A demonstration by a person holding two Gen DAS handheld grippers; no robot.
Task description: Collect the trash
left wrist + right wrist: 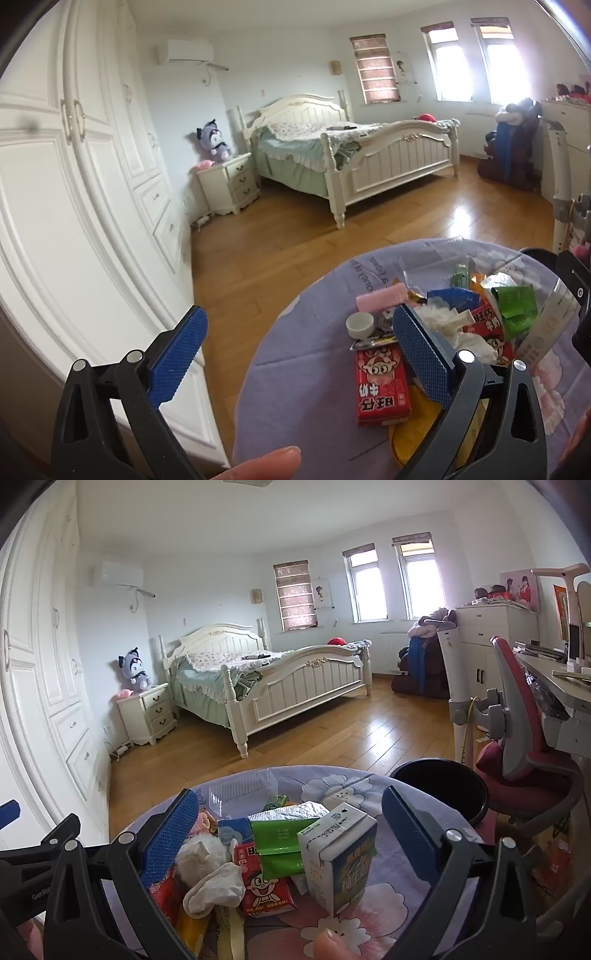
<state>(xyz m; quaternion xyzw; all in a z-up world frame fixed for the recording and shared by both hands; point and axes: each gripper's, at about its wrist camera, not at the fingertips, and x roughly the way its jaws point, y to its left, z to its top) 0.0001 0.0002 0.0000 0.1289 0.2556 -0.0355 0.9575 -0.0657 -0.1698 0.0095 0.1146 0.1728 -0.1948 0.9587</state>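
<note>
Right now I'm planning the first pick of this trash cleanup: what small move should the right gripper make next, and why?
Probably ease the right gripper forward and down until its jaws straddle the milk carton, then close. Both grippers stand open and empty, the carton stands upright, sits nearest between the right jaws, and the black bin waits just beyond the table edge on that side.

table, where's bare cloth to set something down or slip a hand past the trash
Free: the cloth left of the red carton and white cup, and the flowered strip between the milk carton and black bin. Crowded: the wrapper pile mid-table, up to the clear box.
</note>
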